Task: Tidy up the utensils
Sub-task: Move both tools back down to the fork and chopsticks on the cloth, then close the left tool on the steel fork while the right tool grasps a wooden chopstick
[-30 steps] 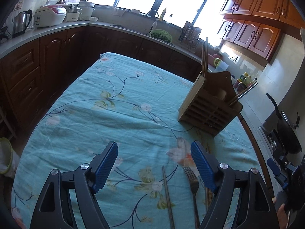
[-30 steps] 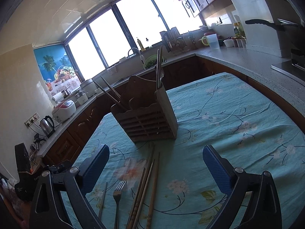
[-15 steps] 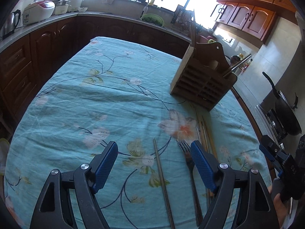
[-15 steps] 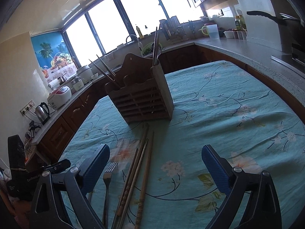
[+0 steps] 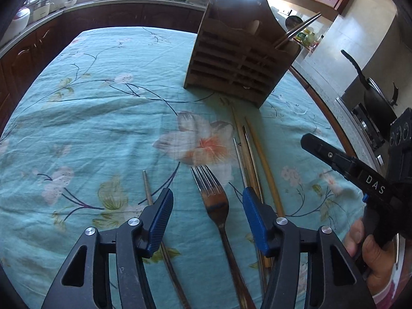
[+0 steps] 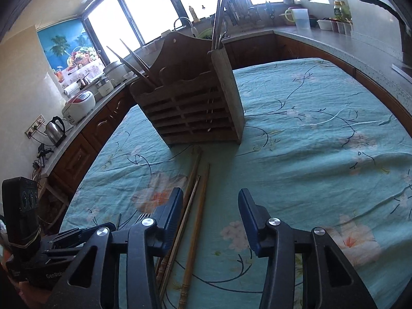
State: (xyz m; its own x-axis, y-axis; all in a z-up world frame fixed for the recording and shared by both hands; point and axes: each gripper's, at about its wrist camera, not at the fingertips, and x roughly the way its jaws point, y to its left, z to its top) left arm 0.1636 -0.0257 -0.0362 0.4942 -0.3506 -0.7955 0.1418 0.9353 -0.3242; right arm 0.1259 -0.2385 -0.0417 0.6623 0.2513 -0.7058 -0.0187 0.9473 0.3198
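The left claw [image 5: 207,207], closing but not yet touching, straddles the fork [image 5: 215,200], whose length runs along the claw's pointing line on the worktop [image 5: 103,118]. The right claw [image 6: 210,212], also closing, brackets the chopsticks [image 6: 198,206] before the holder [image 6: 190,108].

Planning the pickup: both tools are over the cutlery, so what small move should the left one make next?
Probably lower the left tool a little. Its jaws are closing with the fork lying between them on the tablecloth, but the pads do not touch it yet.
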